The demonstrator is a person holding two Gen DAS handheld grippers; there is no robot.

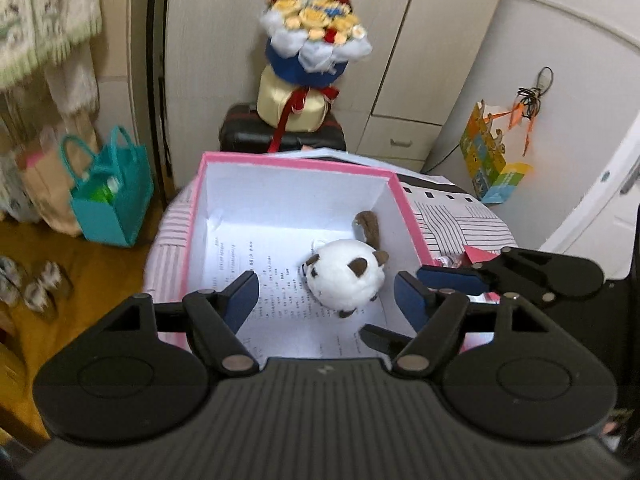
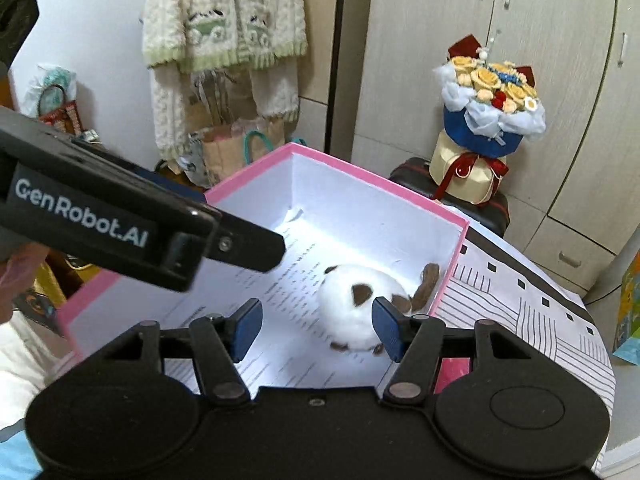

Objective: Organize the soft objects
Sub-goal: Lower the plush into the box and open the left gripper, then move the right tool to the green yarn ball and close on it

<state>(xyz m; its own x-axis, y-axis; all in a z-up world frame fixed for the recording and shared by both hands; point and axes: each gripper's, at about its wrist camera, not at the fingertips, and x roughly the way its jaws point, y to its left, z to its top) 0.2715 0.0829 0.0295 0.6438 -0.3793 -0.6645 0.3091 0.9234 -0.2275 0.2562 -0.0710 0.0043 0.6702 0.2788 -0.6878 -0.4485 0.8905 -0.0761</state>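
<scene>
Inside the pink box lies a round white-and-brown plush toy.

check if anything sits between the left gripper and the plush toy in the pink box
Nothing visible does. The left gripper hangs open above the pink box, and the plush toy lies uncovered on the printed paper inside. The right gripper is beside it.

The round white plush toy with brown ears lies inside the pink-rimmed open cardboard box, near its wall at 3 o'clock. The paper-flower bouquet stands beyond at 12 o'clock.
</scene>
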